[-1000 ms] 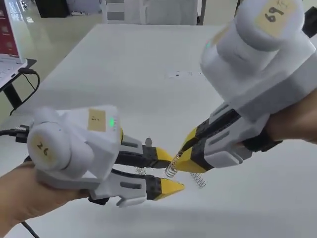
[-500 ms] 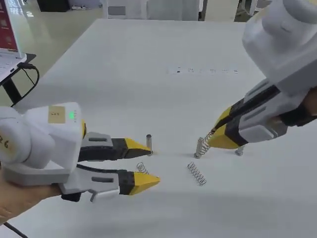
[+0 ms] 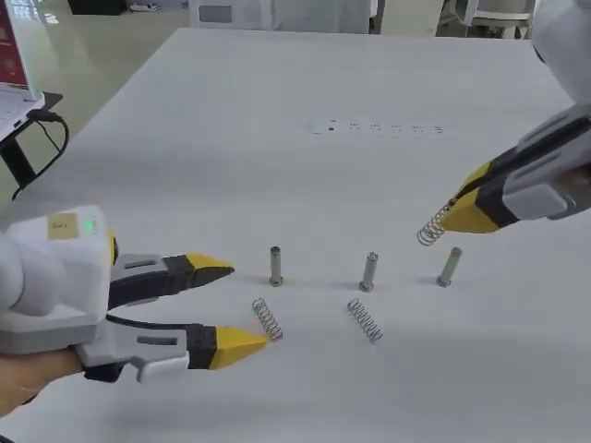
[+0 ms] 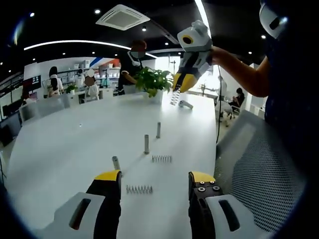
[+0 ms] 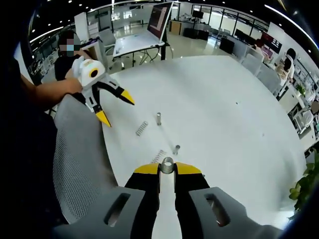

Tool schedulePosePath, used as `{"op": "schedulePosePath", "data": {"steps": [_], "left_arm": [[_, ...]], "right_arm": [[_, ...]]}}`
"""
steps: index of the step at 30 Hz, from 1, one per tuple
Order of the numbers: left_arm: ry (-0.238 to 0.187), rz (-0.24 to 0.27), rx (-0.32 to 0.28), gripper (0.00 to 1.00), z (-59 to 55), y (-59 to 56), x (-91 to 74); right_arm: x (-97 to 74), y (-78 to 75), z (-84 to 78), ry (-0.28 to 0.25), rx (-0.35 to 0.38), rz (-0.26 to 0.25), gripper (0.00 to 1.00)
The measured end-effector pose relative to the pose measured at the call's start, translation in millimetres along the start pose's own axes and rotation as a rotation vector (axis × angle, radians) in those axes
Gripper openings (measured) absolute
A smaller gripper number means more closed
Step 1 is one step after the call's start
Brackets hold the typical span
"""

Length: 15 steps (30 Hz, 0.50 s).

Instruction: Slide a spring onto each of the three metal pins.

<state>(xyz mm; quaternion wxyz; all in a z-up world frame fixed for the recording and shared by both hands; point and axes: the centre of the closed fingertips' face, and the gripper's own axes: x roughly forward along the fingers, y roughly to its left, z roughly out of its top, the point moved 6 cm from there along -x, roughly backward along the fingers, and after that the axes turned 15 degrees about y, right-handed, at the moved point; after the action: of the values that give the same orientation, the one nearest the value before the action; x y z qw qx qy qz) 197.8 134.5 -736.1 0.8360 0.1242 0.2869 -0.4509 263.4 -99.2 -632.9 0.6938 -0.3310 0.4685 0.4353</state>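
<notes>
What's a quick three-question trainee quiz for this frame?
1. True or false: a spring already sits on one of the three pins.
2. How many loose springs lie on the table?
3. The right gripper is: A open; B shut on a spring; C shut on a pin.
Key: 1 false; 2 two; 3 B.

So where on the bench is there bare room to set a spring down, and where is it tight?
Bare: the wide tabletop beyond the row of three pins, and the near strip right of the loose springs. Crowded: around the pins and springs, where the open left gripper reaches in and the right gripper, shut on a spring, hovers.
</notes>
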Motion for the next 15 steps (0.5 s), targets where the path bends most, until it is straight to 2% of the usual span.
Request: {"op": "schedulePosePath", "data": {"steps": [7, 11, 15], "left_arm": [[0.008, 0.031, -0.040, 0.62, -13.2, 7.2, 1.8], [0.012, 0.043, -0.054, 0.71, -16.2, 7.0, 1.8], [0.014, 0.050, -0.056, 0.75, -16.5, 6.1, 1.5]], "right_arm": [[2.2, -20.6, -8.1, 0.022, 0.044, -0.022, 0.08], [6.5, -33.4, -14.1, 0.047, 0.071, -0.030, 0.08], [15.8, -45.3, -21.3, 0.085, 0.092, -0.037, 0.08]]}}
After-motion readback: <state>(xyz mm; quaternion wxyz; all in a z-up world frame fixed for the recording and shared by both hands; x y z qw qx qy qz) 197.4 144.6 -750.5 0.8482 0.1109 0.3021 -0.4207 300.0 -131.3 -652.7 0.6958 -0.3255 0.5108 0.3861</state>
